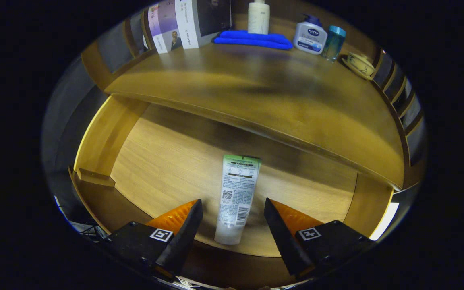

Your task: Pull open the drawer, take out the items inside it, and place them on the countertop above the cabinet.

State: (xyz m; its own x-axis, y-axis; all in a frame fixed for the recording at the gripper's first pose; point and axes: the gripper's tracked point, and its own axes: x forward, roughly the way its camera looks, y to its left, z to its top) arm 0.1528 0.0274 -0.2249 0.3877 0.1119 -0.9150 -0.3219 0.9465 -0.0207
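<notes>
The drawer (pixel 163 161) stands pulled open below the wooden countertop (pixel 256 96). On its pale wood floor lies a white tube with a green end (pixel 237 197), printed side up, its length running away from me. My gripper (pixel 233 211) hangs open over the drawer. The tube's near half lies between the two black fingers (pixel 185 233), with a gap on each side. Neither finger touches the tube.
At the back of the countertop stand boxes (pixel 191 22), a folded blue cloth (pixel 254 39) with a cream bottle (pixel 259 17) on it, a white pump bottle (pixel 310 37), a teal cup (pixel 334 42) and a small dish (pixel 361 64). Drawer side walls (pixel 103 141) flank the tube.
</notes>
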